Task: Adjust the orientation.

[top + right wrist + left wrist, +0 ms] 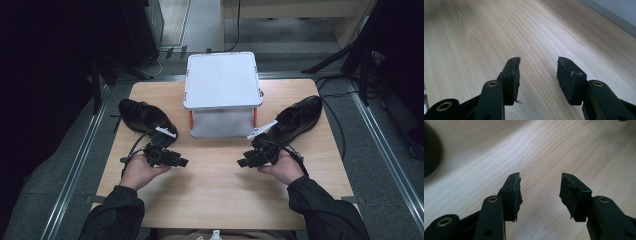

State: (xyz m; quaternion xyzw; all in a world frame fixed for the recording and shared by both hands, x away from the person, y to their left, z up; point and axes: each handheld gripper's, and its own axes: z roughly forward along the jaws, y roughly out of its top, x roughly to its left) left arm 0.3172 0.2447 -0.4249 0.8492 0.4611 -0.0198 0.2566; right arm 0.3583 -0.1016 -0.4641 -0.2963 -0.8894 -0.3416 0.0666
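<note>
- High view: the left gripper (176, 161) is held low over the light wooden table (215, 200), pointed toward the middle; in the left gripper view its black jaws stand apart with nothing but bare wood between them.
- The right gripper (245, 162) mirrors it from the other side, jaws likewise parted and empty.
- A black leather lace-up shoe (142, 116) lies just behind the left gripper, near the table's left edge; its twin, the second black leather shoe (299, 117), lies near the right edge.
- A white lidded plastic box with orange clasps (222, 94) stands between them at the far edge.
- Judged step: each shoe is to be reached. The jaws are best kept wide, turned outward, and closed on the heel collar rather than the smooth toe, where slipping is likely.
</note>
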